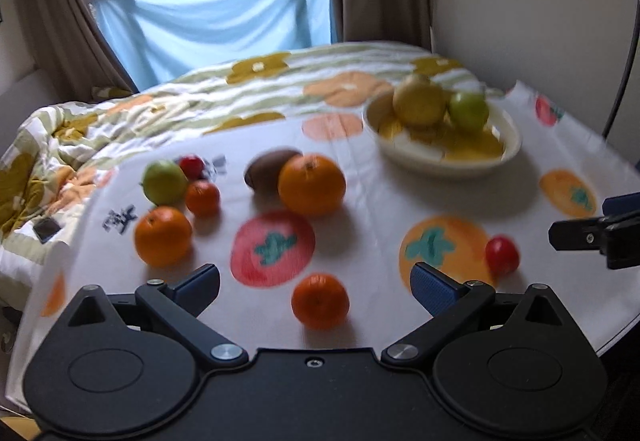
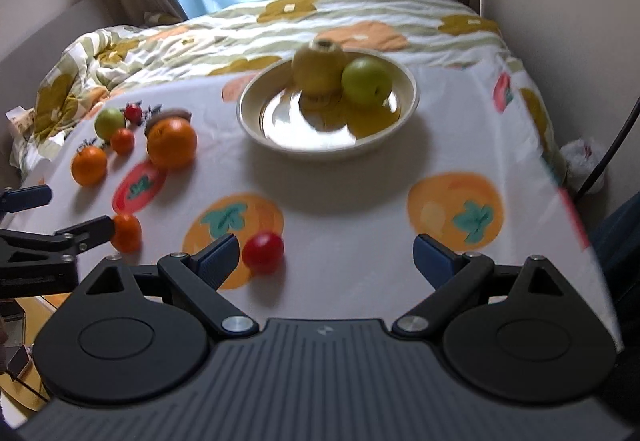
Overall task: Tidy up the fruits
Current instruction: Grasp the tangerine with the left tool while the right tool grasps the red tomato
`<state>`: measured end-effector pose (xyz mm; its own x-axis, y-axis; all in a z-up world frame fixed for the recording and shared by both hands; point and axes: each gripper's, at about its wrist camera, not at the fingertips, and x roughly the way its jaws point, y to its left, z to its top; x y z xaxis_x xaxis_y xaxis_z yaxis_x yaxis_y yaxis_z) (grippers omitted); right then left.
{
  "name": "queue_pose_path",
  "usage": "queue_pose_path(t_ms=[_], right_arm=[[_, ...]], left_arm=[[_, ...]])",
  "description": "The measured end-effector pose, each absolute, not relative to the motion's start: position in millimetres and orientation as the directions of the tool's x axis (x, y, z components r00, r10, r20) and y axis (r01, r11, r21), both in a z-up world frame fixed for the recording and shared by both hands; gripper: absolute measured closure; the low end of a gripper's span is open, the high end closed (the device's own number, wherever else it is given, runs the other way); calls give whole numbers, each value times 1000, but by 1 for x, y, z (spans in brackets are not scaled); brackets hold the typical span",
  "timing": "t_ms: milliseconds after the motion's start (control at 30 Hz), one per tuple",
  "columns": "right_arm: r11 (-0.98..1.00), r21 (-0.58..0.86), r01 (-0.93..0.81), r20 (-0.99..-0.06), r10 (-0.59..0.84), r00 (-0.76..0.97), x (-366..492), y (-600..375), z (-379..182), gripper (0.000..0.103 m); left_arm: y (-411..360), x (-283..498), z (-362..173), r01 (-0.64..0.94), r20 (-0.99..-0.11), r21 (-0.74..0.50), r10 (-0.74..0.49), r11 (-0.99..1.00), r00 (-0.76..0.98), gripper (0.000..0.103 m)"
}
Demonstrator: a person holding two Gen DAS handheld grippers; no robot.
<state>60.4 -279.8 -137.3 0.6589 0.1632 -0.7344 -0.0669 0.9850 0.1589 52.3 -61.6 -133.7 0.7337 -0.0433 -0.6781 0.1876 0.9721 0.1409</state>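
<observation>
We see the left tongs (image 1: 315, 283) spread wide w/ nothing gripped; a small round orange mandarin (image 1: 320, 301) lies on the bench btwn the pads. Right tongs (image 2: 326, 255) also apart, a small glossy red tomato (image 2: 263, 252) just beside the left pad. Far right, a cream round ceramic bowl (image 2: 256, 121) holds a yellow pomegranate-like fruit (image 2: 319, 67) & a green apple (image 2: 366, 81).

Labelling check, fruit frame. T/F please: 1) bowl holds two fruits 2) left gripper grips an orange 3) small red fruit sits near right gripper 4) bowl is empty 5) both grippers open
1) True: the bowl holds a yellow fruit and a green apple.
2) False: the left gripper is open; the small orange lies on the cloth between its fingers.
3) True: the red fruit lies by the right gripper.
4) False: two fruits are inside.
5) True.
</observation>
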Motion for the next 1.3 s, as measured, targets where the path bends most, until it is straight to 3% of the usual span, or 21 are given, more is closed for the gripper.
queue_pose_path(t_ms=[233,300,433,500,533,567,1067,1100,1133,1300], right_arm=[[981,169,-91,-735,187,652,65,-262,-162,0],[981,174,-90,-735,190,651,67,-258,-167,0],[980,178,-94,-731,196,654,70,-252,-173,0],[979,175,-105,-732,200,651,71,-249,-175,8],[979,173,-109,-734,202,648,71,-248,-176,12],[979,169,-114,-736,203,646,72,-246,-176,14],[985,95,-143,-743,166,648,80,-223,-179,39],[986,85,-143,-743,159,651,81,-222,-179,44],[987,71,-144,-742,149,654,81,-221,-179,57],[987,91,-134,-738,157,656,84,-223,-174,57]], left_arm=[[-59,62,-157,212,-695,134,-61,968,716,12],[-58,65,-161,221,-706,126,-68,967,704,25],[-57,70,-168,233,-725,107,-85,966,684,30],[-55,71,-169,237,-730,94,-95,967,676,48],[-55,72,-169,239,-734,83,-103,967,671,51],[-54,72,-169,237,-732,71,-111,969,672,60],[-45,65,-167,250,-747,68,-117,966,654,61],[-44,64,-167,249,-747,66,-117,966,654,61],[-43,64,-167,247,-747,65,-117,967,654,61],[-41,62,-160,233,-747,60,-111,971,655,61]])
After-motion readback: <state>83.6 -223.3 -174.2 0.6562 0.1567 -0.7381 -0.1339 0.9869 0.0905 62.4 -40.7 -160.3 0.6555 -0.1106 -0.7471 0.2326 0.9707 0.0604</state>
